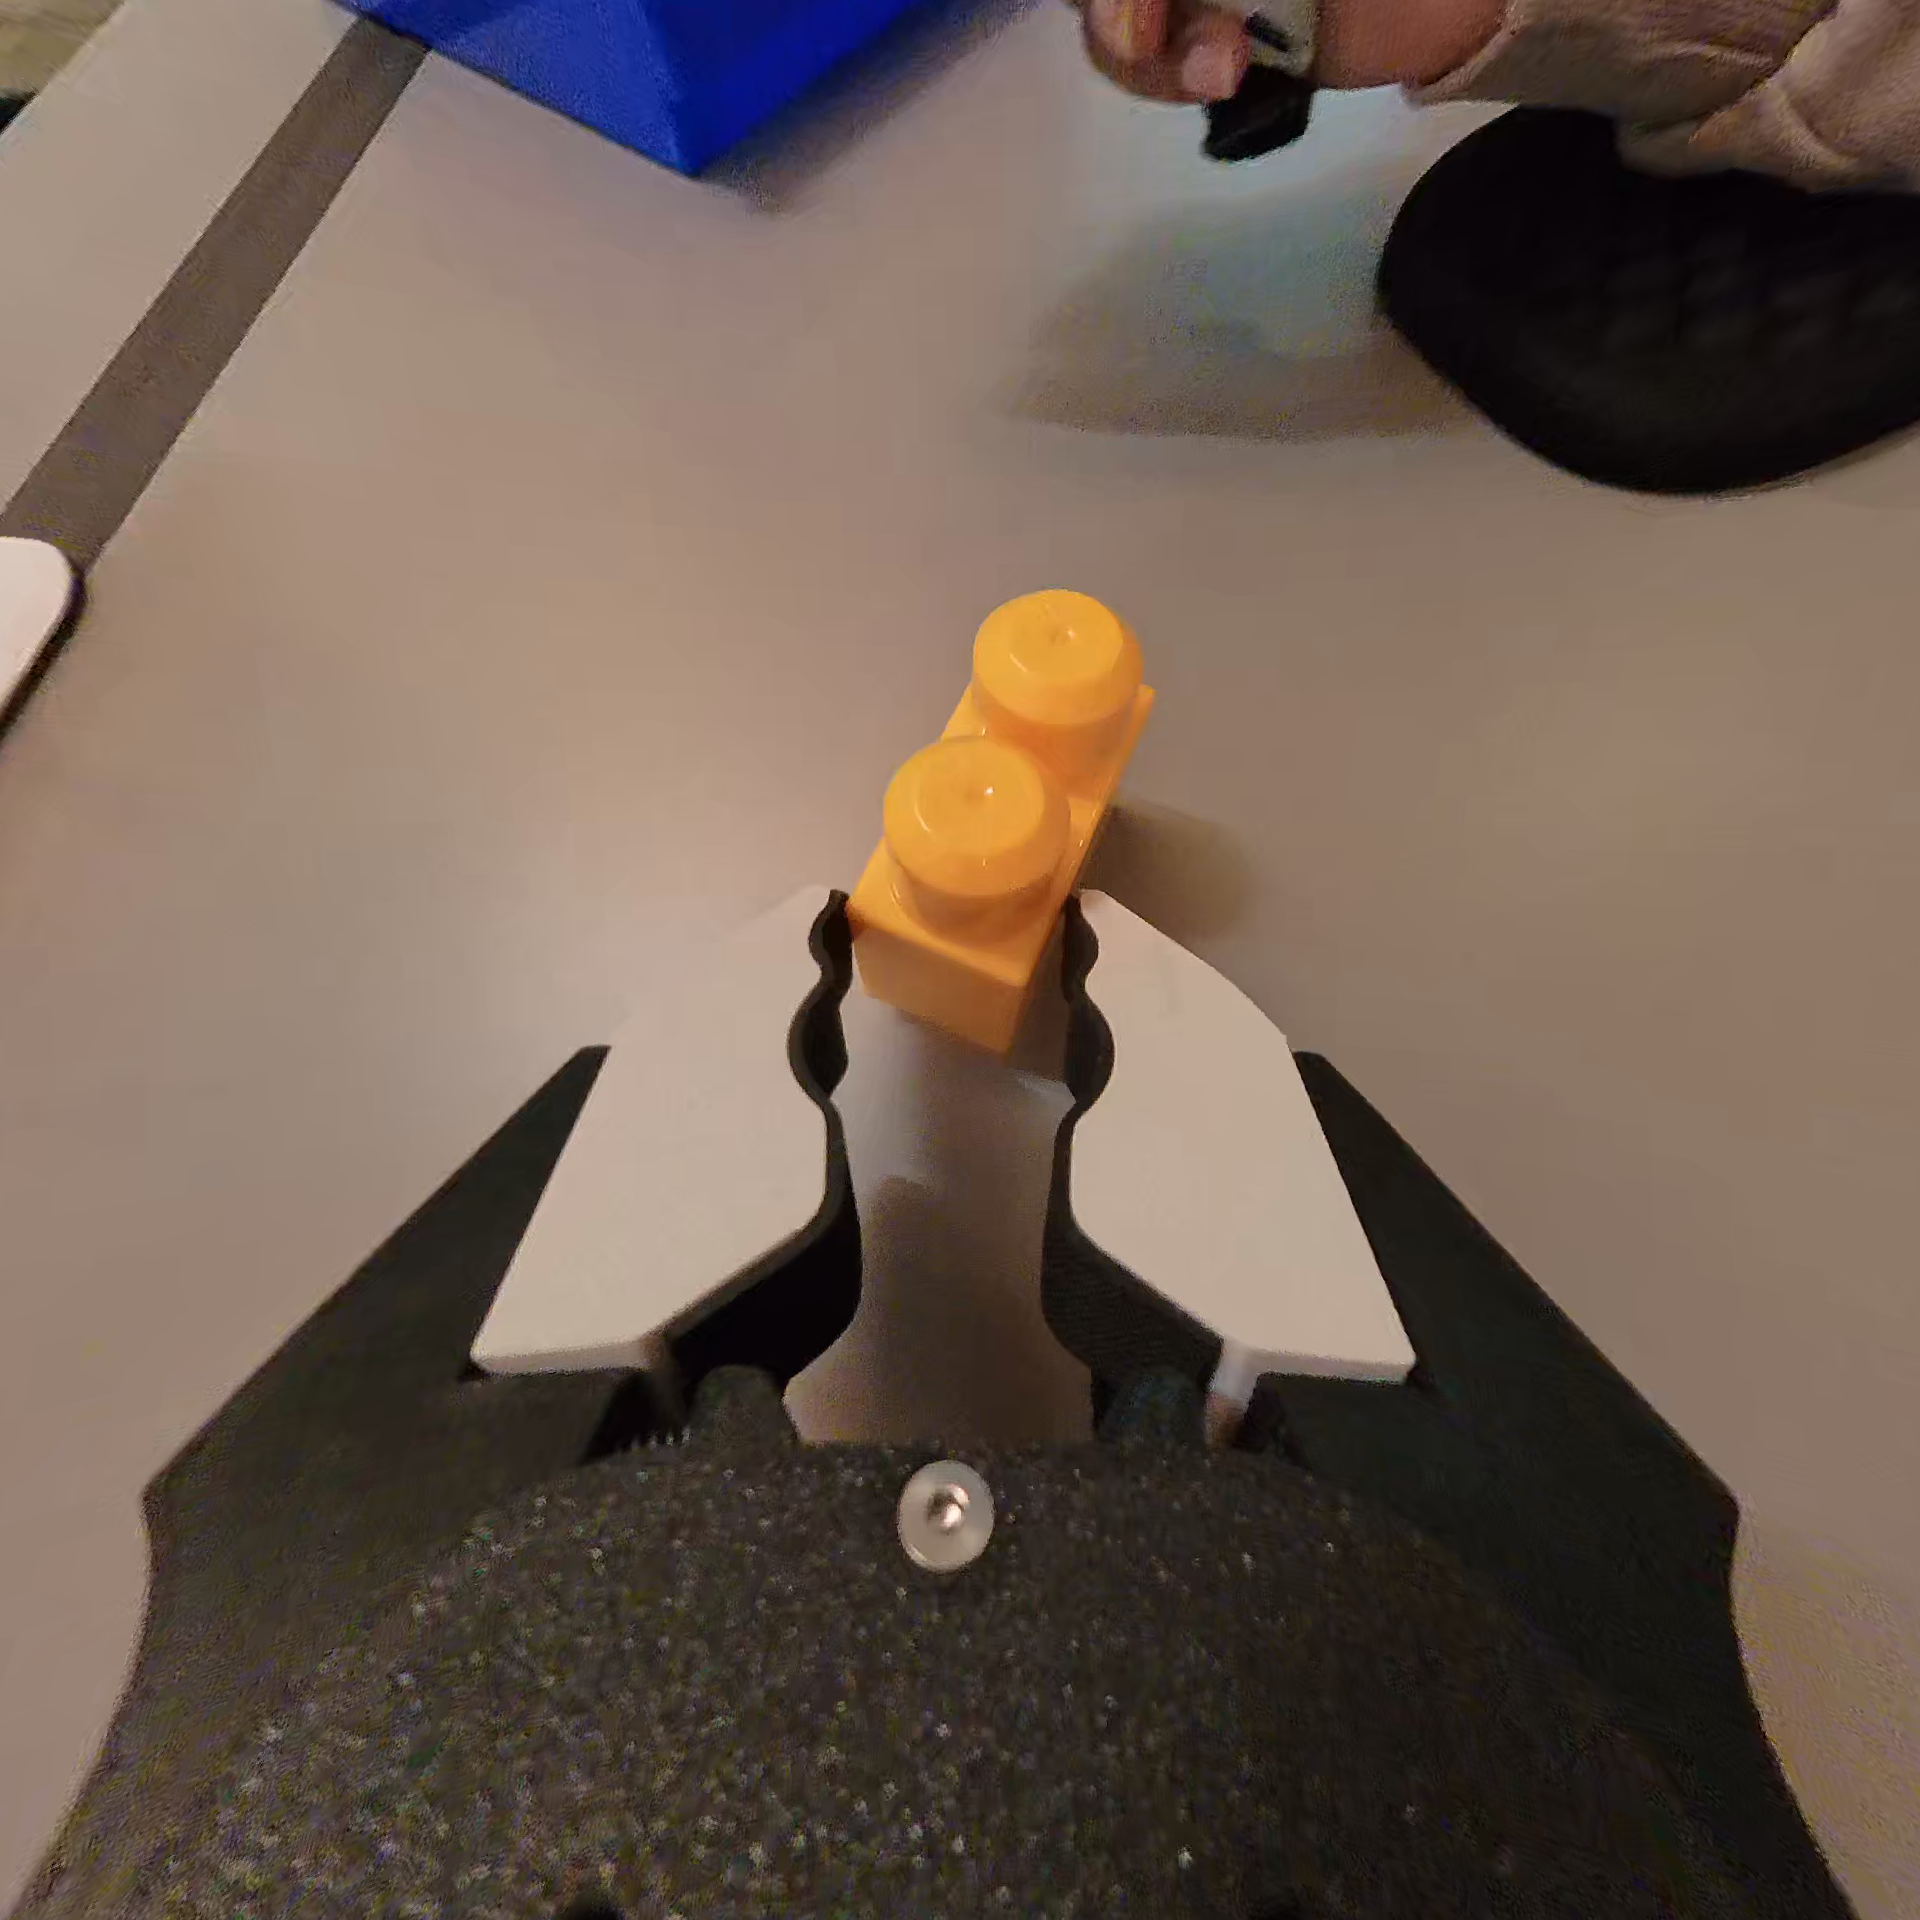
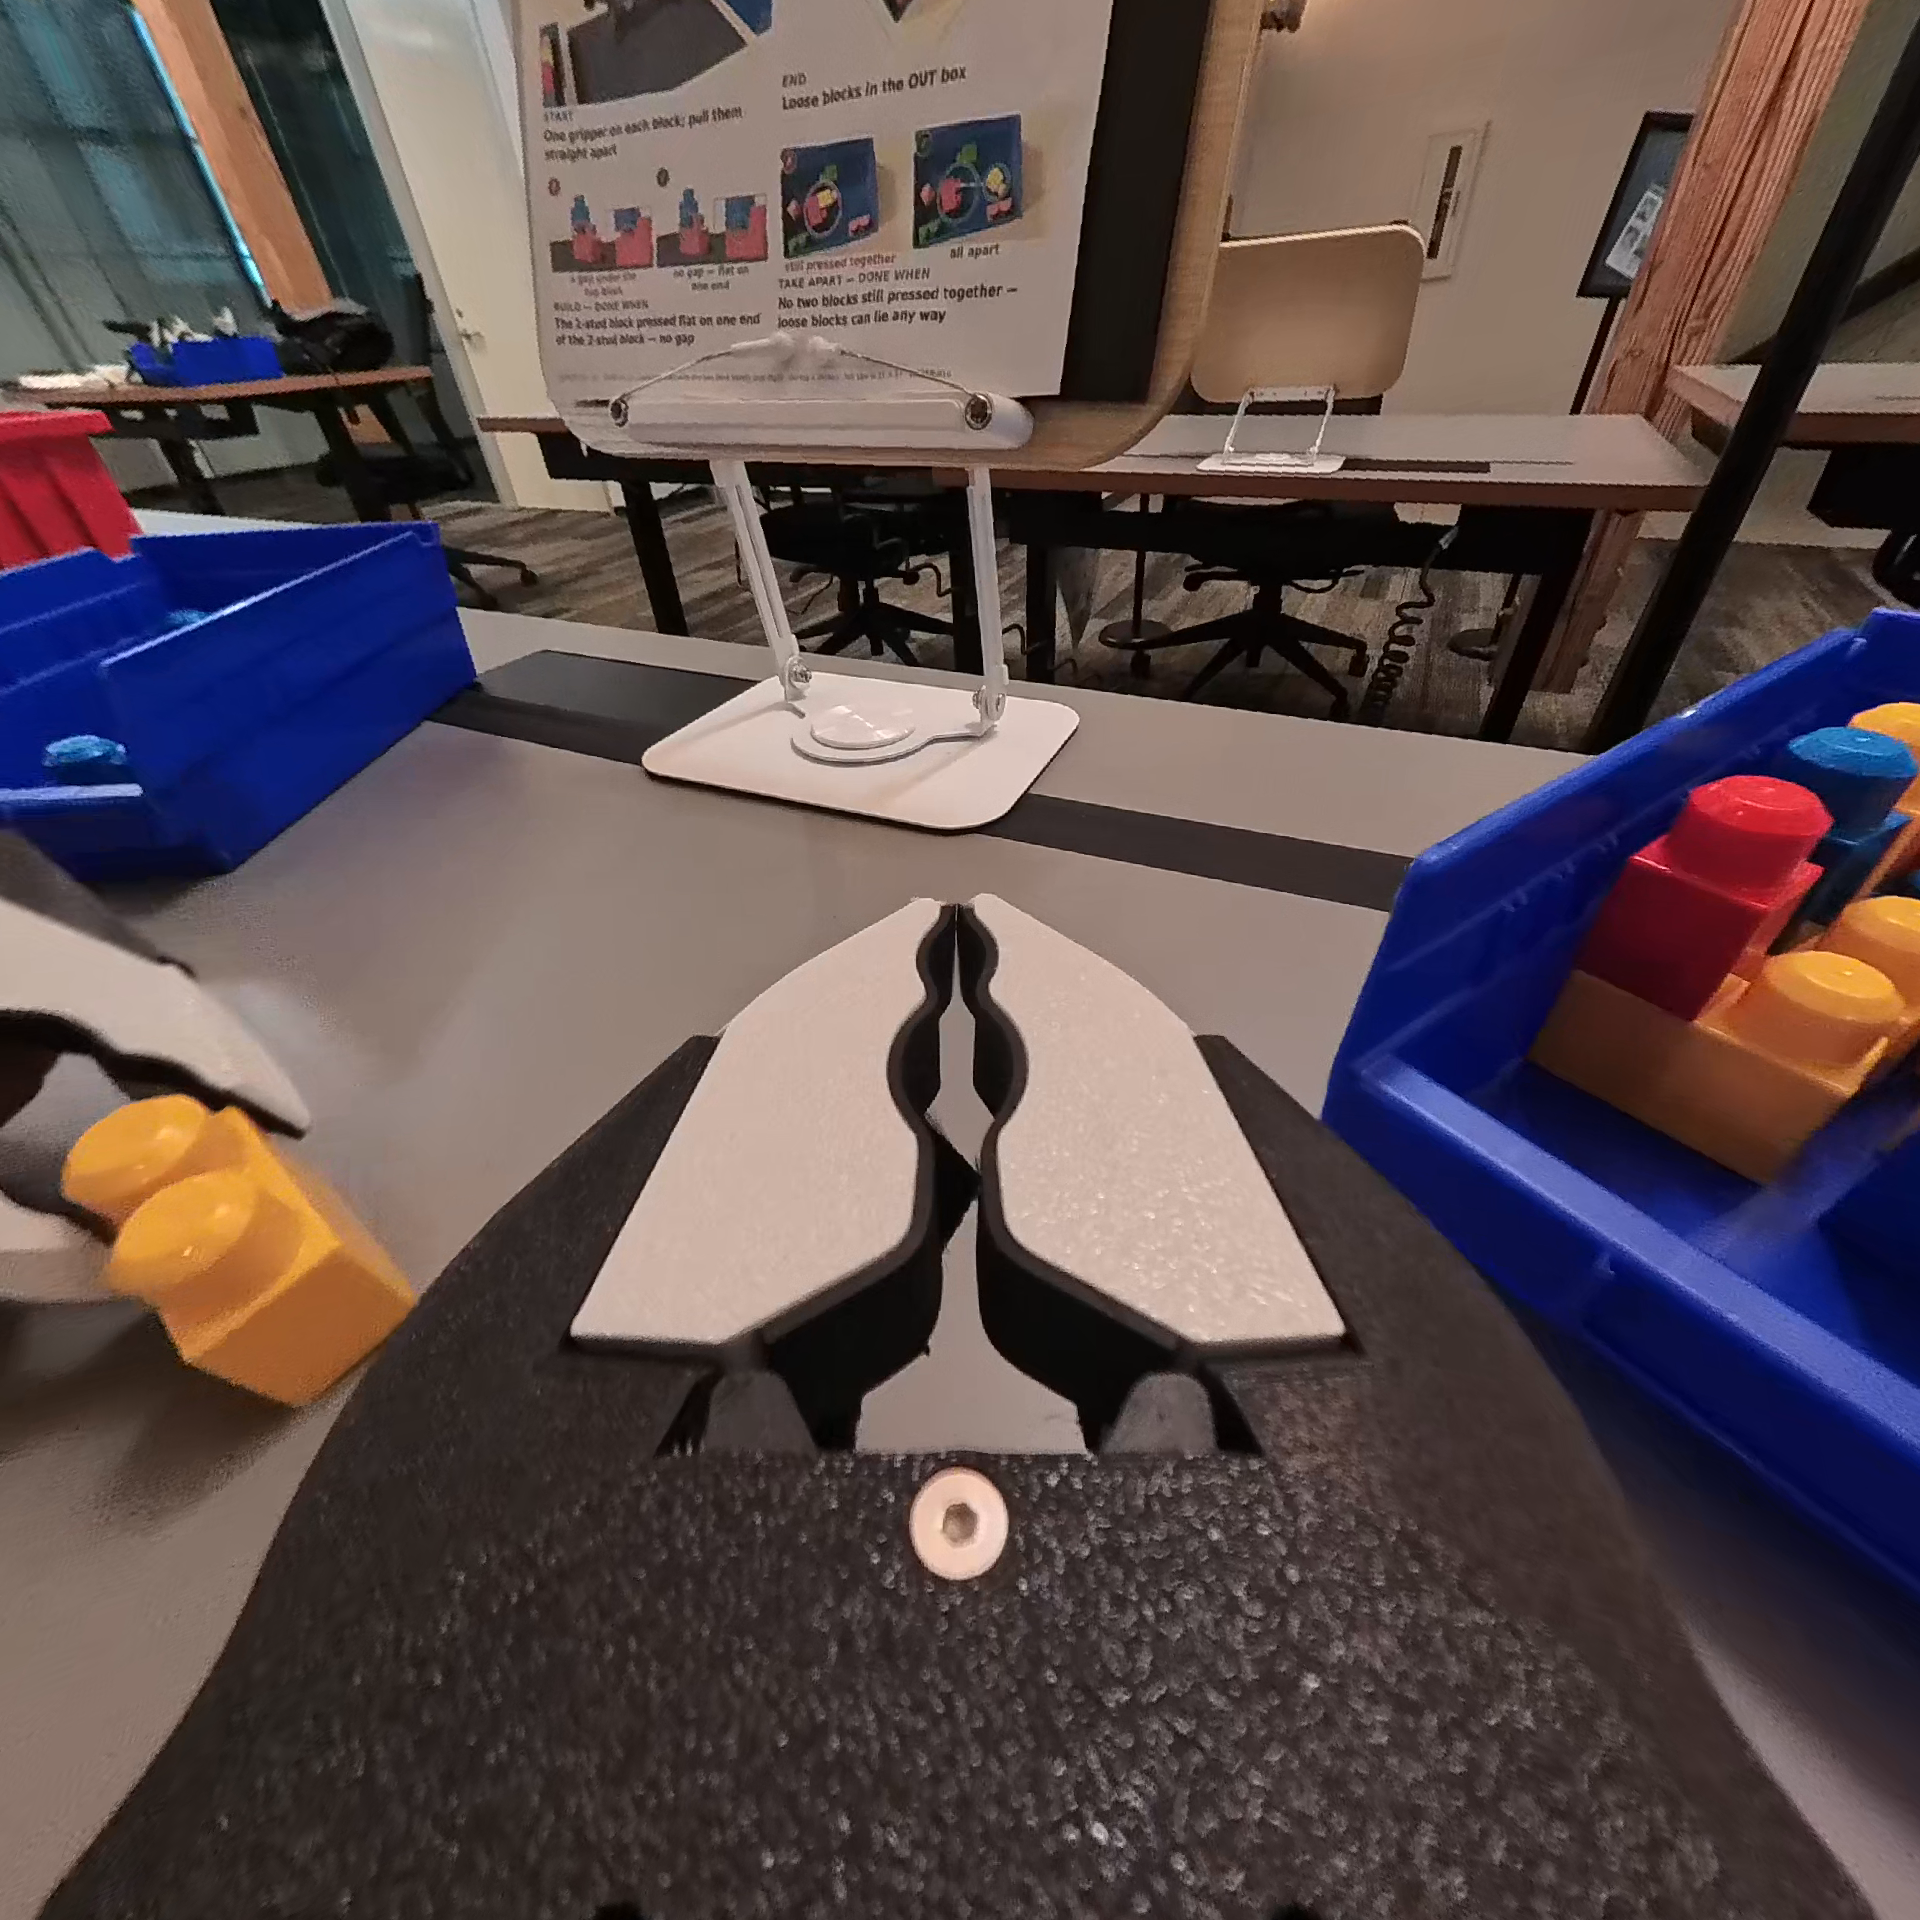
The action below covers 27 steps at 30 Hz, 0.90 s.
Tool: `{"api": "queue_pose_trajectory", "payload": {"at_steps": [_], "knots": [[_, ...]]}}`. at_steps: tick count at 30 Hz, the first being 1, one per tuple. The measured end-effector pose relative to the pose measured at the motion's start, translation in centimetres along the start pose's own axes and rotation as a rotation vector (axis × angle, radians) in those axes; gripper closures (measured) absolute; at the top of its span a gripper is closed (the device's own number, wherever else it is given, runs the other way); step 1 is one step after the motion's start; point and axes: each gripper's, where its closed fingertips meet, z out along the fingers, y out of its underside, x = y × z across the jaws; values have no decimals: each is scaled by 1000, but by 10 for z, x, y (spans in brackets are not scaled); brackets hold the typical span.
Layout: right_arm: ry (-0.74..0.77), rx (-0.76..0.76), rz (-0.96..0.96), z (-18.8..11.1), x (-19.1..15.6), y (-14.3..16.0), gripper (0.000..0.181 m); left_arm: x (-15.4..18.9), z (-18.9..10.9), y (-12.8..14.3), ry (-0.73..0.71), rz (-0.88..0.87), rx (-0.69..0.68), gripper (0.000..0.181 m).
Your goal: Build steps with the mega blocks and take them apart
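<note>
My left gripper [image 1: 951,914] is shut on the near end of a yellow two-stud block [image 1: 997,831], studs up, at the grey table [image 1: 520,623]. The same block [image 2: 239,1257] shows at the lower left of the right wrist view, held by the left gripper's grey fingers [image 2: 156,1018]. My right gripper [image 2: 956,914] is shut and empty, above the table between the two bins. A blue bin [image 2: 1558,1174] on the right holds joined blocks: an orange block [image 2: 1725,1070], a red block [image 2: 1714,894] and a blue block [image 2: 1849,779].
A second blue bin [image 2: 260,675] stands at the left with a blue block [image 2: 83,753] at its front, a red bin [image 2: 52,478] behind it. A white stand [image 2: 862,748] holds an instruction sheet at the table's far side. A person's hand [image 1: 1174,52] and a black round object [image 1: 1662,312] are at the far right. Across from one pair of fingers to the other is roughly 20 centimeters.
</note>
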Motion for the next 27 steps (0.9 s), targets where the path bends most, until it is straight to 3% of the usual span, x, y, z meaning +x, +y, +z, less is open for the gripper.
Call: {"api": "queue_pose_trajectory", "payload": {"at_steps": [3, 7, 10, 13, 16, 19, 22, 27], "knots": [[-9, -2, -4, 1, -3, 0, 181, 20, 3, 1, 11, -57, 9, 143], [-20, -11, -6, 2, -6, 2, 181, 22, 2, 3, 14, -138, 10, 143], [-17, -6, -11, 1, -6, 1, 181, 23, -7, -3, 39, -166, 73, 121], [-12, 1, -6, 0, -4, 0, 181, -4, -45, -20, -66, -213, 224, 126], [-8, 8, -2, 0, -3, -2, 181, -57, -109, -25, -304, -271, 360, 131], [-14, 3, -8, 1, -6, 0, 181, -109, -177, -1, -543, -304, 334, 129], [-24, -2, -15, 2, -9, 1, 181, -144, -226, 41, -643, -382, 204, 130], [-32, -1, -17, 1, -10, 0, 180, -170, -245, 121, -613, -532, -136, 128]]}}
